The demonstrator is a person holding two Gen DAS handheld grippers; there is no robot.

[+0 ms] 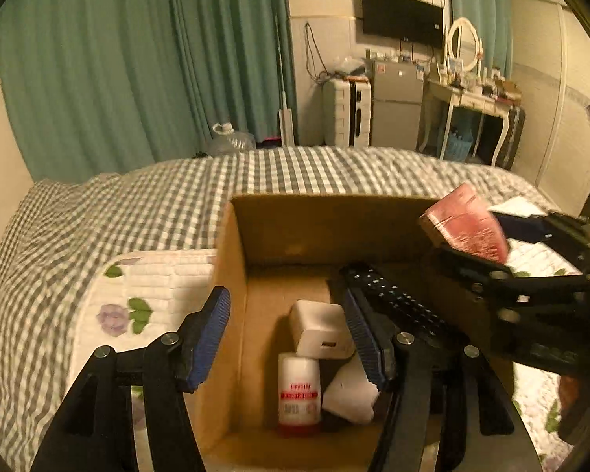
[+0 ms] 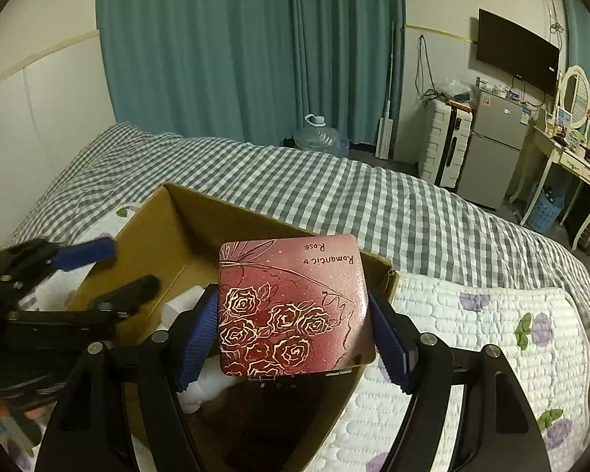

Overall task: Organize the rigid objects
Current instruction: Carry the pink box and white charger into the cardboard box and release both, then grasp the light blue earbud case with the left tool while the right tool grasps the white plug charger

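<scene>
A brown cardboard box [image 1: 232,275] sits on the bed; it also shows in the right wrist view [image 2: 169,236]. Inside lie a white charger [image 1: 318,328], a white bottle with a red label [image 1: 299,393], a white block [image 1: 352,393] and a black remote control [image 1: 397,303]. My left gripper [image 1: 287,338] is open and empty, its fingers straddling the box's left wall. My right gripper [image 2: 295,330] is shut on a red case with a rose drawing [image 2: 291,306], held above the box's right side; the case also shows in the left wrist view [image 1: 468,222].
The bed has a grey checked cover [image 1: 137,204] and a white quilted pad with purple flowers [image 2: 491,326] under the box. Teal curtains, a water jug [image 2: 318,135], a suitcase, a small fridge and a dressing table stand beyond the bed.
</scene>
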